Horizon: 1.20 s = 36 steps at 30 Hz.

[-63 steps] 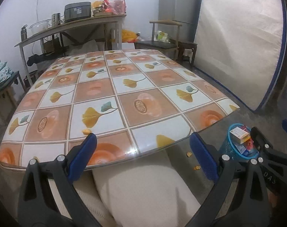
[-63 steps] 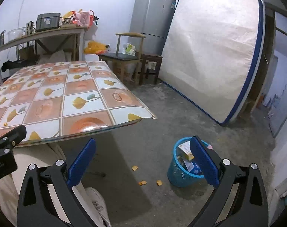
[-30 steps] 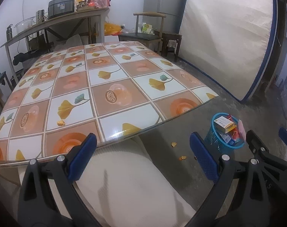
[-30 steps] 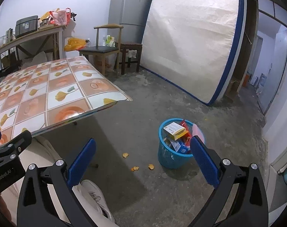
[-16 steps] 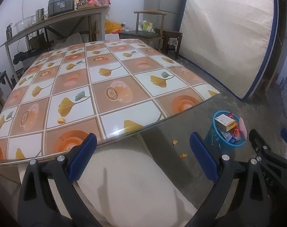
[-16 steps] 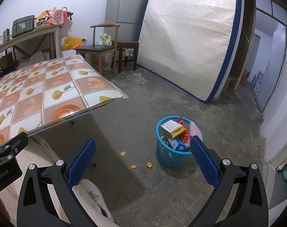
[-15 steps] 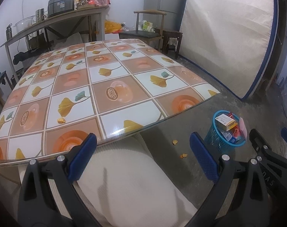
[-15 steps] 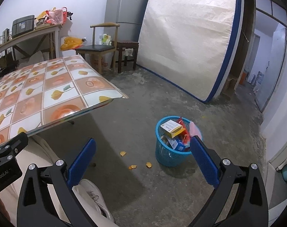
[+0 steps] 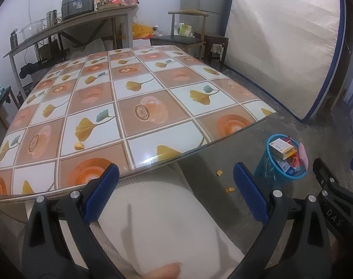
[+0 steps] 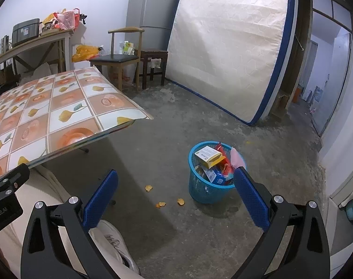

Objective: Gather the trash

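1. The trash still loose is small orange scraps: one scrap [image 9: 79,146] lies on the counter [image 9: 153,88] near its front edge, and three floor scraps [image 10: 161,204] lie on the concrete just beside the blue basket [image 10: 209,190], on its counter side.
2. The basket stands on the floor off the counter's right front corner, already heaped with a yellow-and-white box [image 10: 207,156] and wrappers.
3. The left tongs [image 9: 176,195] hang with their blue pads wide apart, holding nothing, just in front of the counter's edge above the person's pale trouser leg [image 9: 157,220].
4. The right tongs [image 10: 176,197] are likewise spread and empty, aimed at the floor between the scraps and the basket.
5. Over the last two seconds both views have swung: the basket now sits further from the right tongs than before, and the counter scrap shows plainly to the left tongs. Nothing has been gripped, so this reads as a survey between pickups, with four scraps left.
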Tool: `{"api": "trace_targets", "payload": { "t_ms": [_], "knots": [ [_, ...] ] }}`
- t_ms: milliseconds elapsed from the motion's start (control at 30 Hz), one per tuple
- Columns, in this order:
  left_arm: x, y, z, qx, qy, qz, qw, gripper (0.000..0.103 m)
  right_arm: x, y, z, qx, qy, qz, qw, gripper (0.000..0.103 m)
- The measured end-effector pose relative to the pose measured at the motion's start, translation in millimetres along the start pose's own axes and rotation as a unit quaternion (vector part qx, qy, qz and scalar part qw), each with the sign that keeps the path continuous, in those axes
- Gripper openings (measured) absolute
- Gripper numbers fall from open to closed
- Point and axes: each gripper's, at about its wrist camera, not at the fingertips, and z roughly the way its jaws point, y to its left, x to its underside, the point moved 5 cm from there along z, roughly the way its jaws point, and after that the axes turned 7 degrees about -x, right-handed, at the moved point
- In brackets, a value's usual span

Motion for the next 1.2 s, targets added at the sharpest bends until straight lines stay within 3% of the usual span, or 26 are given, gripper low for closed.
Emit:
{"api": "trace_targets", "payload": {
  "t_ms": [267,700,1200],
  "knots": [
    [0,0,0,0.0,0.0,-0.001,1.0,0.095,0,0,0,-0.001,-0.004,-0.005,1.0,0.097],
    [-1,3,-3,-0.003,-0.002,-0.007,1.0,0.095,-2,10,-3,-0.039,-0.007,-0.031,0.999,0.097],
    [-1,5,-1,-0.005,0.004,-0.011,0.9999,0.095,-3,9,-1,-0.037,-0.005,-0.033,0.999,0.097]
  ]
}}
